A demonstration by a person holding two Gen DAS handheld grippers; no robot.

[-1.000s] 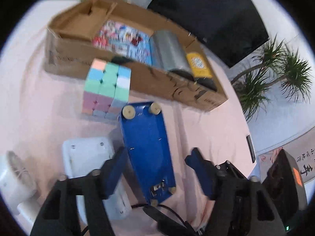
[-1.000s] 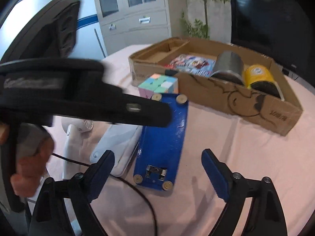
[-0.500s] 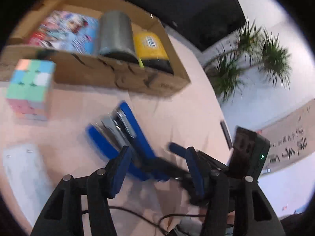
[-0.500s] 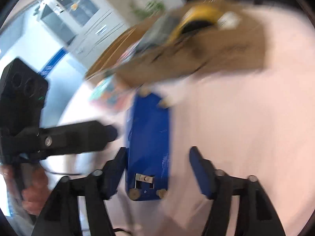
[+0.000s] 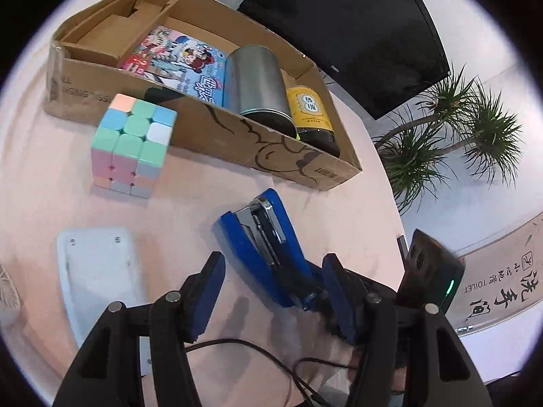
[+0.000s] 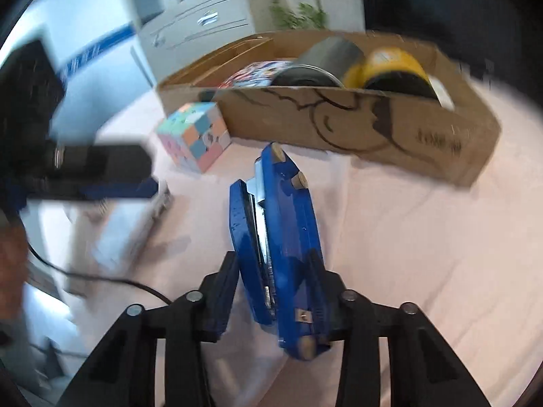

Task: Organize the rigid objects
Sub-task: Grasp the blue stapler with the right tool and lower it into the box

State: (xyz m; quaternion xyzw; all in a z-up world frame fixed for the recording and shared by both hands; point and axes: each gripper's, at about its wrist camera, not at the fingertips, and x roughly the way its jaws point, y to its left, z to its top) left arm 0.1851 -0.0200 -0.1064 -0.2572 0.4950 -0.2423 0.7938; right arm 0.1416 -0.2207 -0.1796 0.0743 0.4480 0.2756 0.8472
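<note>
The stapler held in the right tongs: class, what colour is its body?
Blue, with a silver metal strip inside; the stapler shows best in the left wrist view.

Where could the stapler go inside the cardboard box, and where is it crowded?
Free: the bare floor at the cardboard box's far left end, bordered by the cardboard insert and the picture book. Crowded: the right end, where the metal tin and yellow jar lie side by side. The right tool holds the stapler.
</note>
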